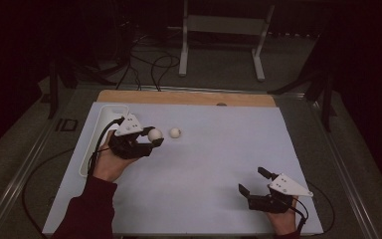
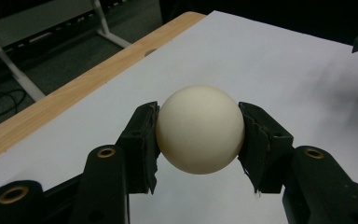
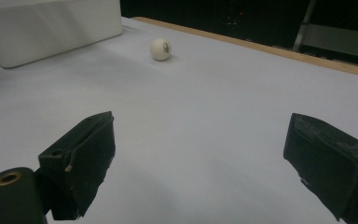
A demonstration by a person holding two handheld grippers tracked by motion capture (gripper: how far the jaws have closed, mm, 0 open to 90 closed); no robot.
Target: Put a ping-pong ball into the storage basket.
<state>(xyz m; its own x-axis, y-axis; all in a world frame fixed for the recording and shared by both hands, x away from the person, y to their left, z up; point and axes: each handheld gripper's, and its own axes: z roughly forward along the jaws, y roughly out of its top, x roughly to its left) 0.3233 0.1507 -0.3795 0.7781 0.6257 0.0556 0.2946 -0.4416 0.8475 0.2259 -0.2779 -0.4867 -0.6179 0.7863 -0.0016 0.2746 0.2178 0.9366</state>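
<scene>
My left gripper (image 1: 154,139) is shut on a cream ball (image 1: 154,134), held just above the white mat at the left. Seen along its jaws, that ball (image 2: 199,129) is squeezed between the two black pads (image 2: 142,142). A second cream ball (image 1: 175,132) rests on the mat a short way to its right; from the right gripper it shows far off as a ball (image 3: 160,49) with a dark mark. My right gripper (image 1: 252,180) stands open near the front right of the mat, its jaws wide apart with nothing between them (image 3: 200,158).
A long white tray (image 1: 93,130) lies along the mat's left edge, behind my left hand; its wall (image 3: 51,32) shows at the upper left in the right gripper view. A wooden strip (image 1: 184,98) borders the mat's far side. Cables and a white stand (image 1: 224,30) sit on the floor beyond.
</scene>
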